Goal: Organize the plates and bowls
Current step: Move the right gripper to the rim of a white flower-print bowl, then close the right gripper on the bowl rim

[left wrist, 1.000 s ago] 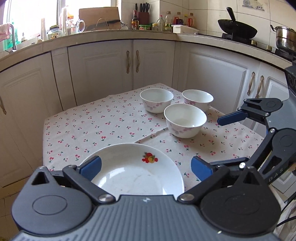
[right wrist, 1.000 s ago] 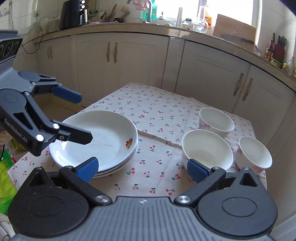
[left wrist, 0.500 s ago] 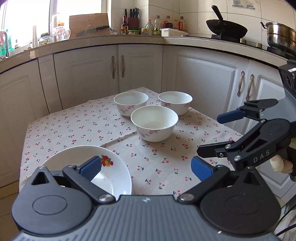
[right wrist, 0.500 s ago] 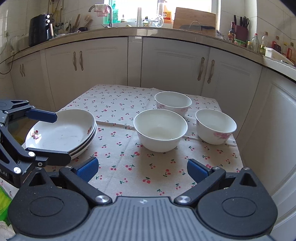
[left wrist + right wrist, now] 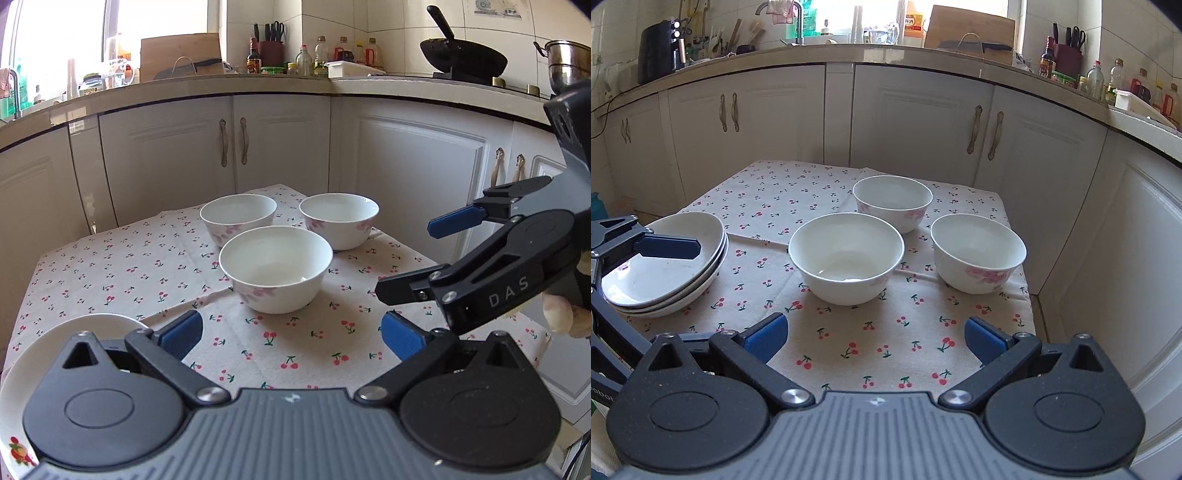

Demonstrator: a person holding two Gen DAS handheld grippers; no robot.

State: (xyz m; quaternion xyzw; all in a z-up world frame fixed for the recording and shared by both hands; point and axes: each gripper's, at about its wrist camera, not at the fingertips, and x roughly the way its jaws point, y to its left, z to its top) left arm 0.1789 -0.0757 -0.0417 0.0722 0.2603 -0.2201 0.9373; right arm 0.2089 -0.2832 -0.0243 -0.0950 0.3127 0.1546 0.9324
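Note:
Three white bowls with pink flowers stand close together on the cherry-print tablecloth (image 5: 110, 266): the near bowl (image 5: 275, 269) (image 5: 846, 256), a far bowl (image 5: 238, 218) (image 5: 892, 203) and a right-hand bowl (image 5: 340, 219) (image 5: 977, 251). A stack of white plates (image 5: 665, 258) sits at the table's left; its top plate (image 5: 44, 343) shows partly behind my left gripper. My left gripper (image 5: 291, 334) is open and empty, short of the near bowl. One of its blue pads (image 5: 668, 246) hangs over the plates. My right gripper (image 5: 875, 338) (image 5: 404, 258) is open and empty, right of the near bowl.
White cabinets (image 5: 916, 122) close in behind and to the right of the small table. The counter carries a wok (image 5: 463, 55), a pot (image 5: 569, 62), bottles (image 5: 321, 55) and a cutting board (image 5: 967, 29). A person's fingers (image 5: 561, 321) hold the right gripper. The table's right edge (image 5: 1028, 295) drops to the floor.
Both grippers have swung from the plates toward the bowls and come closer to them. The plate has slid to the lower left corner of the left view. Both stay open.

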